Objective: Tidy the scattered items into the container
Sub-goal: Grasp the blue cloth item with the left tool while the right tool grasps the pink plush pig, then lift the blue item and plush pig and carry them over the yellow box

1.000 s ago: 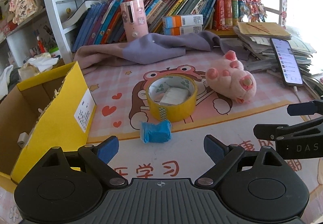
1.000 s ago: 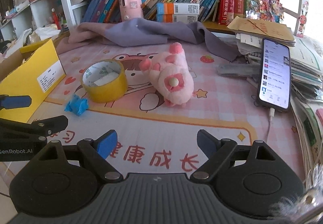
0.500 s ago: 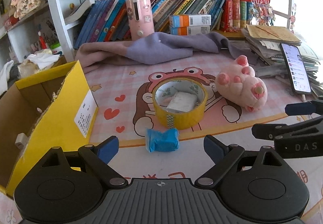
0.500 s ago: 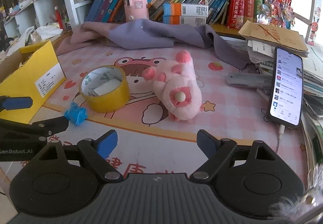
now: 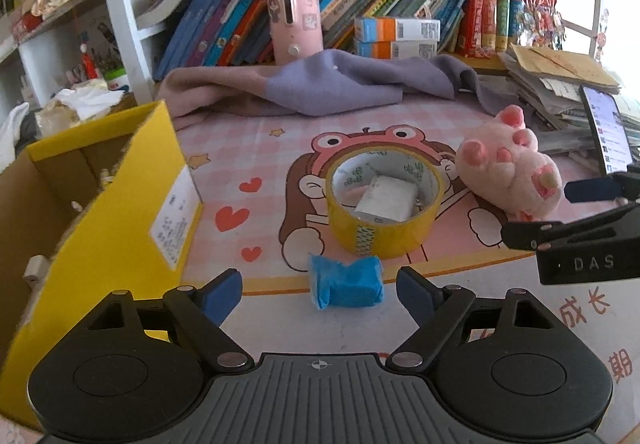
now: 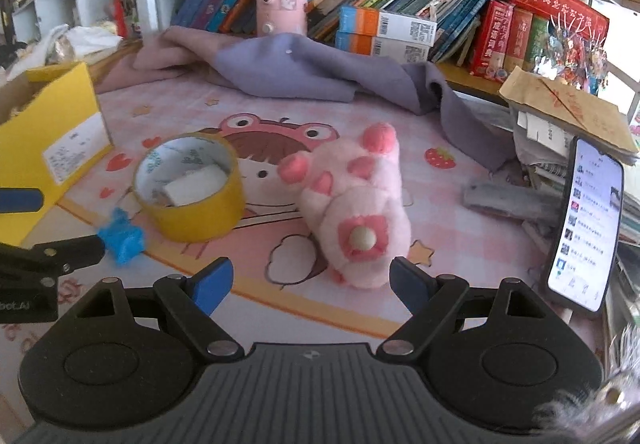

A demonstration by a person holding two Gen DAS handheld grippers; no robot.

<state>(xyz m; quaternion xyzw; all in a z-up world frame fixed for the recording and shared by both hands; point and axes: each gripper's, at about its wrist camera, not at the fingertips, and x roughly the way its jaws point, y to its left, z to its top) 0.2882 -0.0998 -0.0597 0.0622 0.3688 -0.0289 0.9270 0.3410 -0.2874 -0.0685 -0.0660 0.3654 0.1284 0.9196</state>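
Both grippers have closed in on their targets since a second ago. Nearest, the left gripper [image 5: 319, 294] has the blue wrapped item [image 5: 346, 286] just ahead of its wide jaws, which have just been narrowing with nothing gripped; the right gripper [image 6: 310, 282], wide and empty, faces the pink plush toy [image 6: 352, 204]. Farther back on the worktop [image 6: 460, 204] sits the tape roll [image 5: 384, 200]. All three remain outside the yellow box [image 5: 120, 204]; tidying looks barely begun.

Left hand-held gripper [image 5: 319, 290] and right hand-held gripper [image 6: 310, 282] both angled downward (left jaws just narrowing, nothing gripped).
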